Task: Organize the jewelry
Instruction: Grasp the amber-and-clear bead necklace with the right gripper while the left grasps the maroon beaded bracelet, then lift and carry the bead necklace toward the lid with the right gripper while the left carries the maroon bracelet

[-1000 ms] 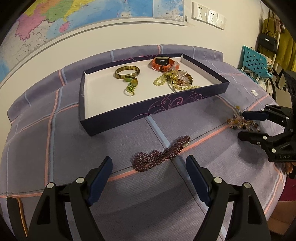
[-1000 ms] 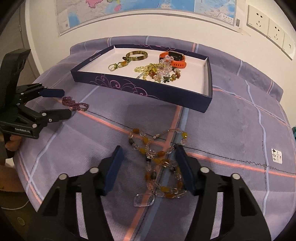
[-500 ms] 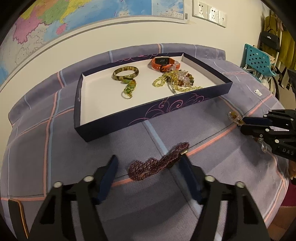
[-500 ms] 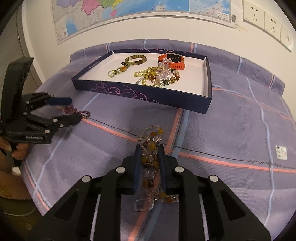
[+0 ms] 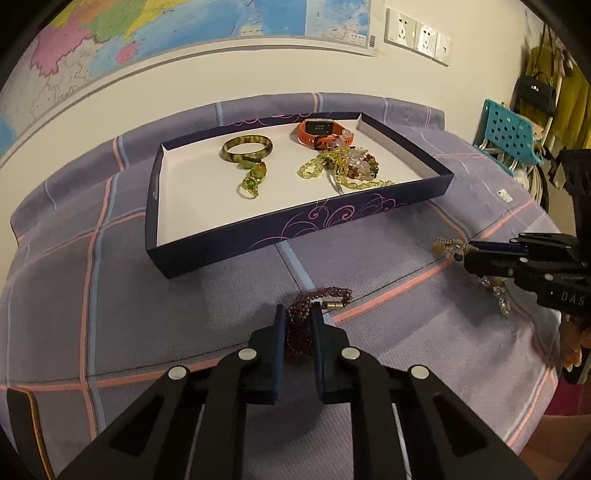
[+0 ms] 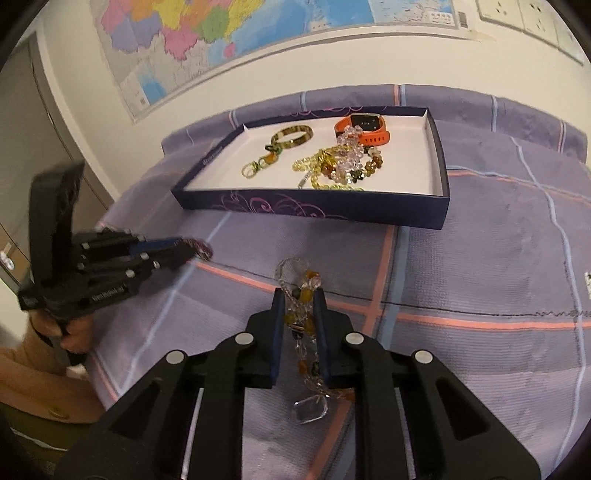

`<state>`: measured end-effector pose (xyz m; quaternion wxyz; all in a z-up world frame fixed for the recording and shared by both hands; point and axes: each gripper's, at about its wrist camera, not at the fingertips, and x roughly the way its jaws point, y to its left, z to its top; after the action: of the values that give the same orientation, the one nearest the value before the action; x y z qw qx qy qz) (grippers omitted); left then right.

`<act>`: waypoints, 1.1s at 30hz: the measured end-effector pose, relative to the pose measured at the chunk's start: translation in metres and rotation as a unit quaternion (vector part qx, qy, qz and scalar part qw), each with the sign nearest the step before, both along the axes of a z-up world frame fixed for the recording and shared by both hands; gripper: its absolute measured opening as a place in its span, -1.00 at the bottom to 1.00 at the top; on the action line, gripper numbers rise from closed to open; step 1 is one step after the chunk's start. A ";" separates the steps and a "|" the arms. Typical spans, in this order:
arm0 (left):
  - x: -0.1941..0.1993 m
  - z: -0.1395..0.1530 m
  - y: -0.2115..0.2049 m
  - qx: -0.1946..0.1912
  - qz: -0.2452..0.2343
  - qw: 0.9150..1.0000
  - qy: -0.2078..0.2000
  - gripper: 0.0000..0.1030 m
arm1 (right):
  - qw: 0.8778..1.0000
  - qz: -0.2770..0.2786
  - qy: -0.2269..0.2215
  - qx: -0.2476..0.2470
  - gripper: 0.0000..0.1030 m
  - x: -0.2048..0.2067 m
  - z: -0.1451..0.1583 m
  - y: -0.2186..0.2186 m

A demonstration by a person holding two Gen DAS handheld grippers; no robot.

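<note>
A dark blue tray [image 5: 295,225] with a white floor holds a brown bangle [image 5: 246,148], an orange watch [image 5: 320,130], a green keyring charm [image 5: 254,177] and a pile of yellow and mixed beads [image 5: 343,166]. My left gripper [image 5: 298,314] is shut on a maroon bead bracelet [image 5: 317,299] in front of the tray; it also shows in the right wrist view [image 6: 184,251]. My right gripper [image 6: 298,299] is shut on an amber and clear bead necklace [image 6: 301,291] with a clear pendant [image 6: 310,410]; it also shows in the left wrist view [image 5: 465,254].
The tray [image 6: 314,208] sits on a round table with a purple checked cloth [image 5: 184,302]. The wall with a map [image 5: 147,33] is behind it. A teal chair [image 5: 506,133] and hanging bags stand at the far right.
Both grippers have closed: the left on the maroon bracelet, the right on the amber necklace. Both pieces have lifted slightly off the cloth and moved toward the tray.
</note>
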<state>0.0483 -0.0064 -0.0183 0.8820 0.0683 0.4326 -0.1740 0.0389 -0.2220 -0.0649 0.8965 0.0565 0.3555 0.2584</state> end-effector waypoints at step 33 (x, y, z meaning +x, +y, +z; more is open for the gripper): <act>-0.007 0.012 0.008 -0.014 -0.002 1.000 -0.008 -0.34 | 0.996 0.008 -0.021 0.084 -0.70 0.000 0.028 -0.008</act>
<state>0.0415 0.0014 -0.0063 0.8860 0.0585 0.4227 -0.1815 0.0391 -0.2295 -0.0367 0.8937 0.1234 0.3143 0.2955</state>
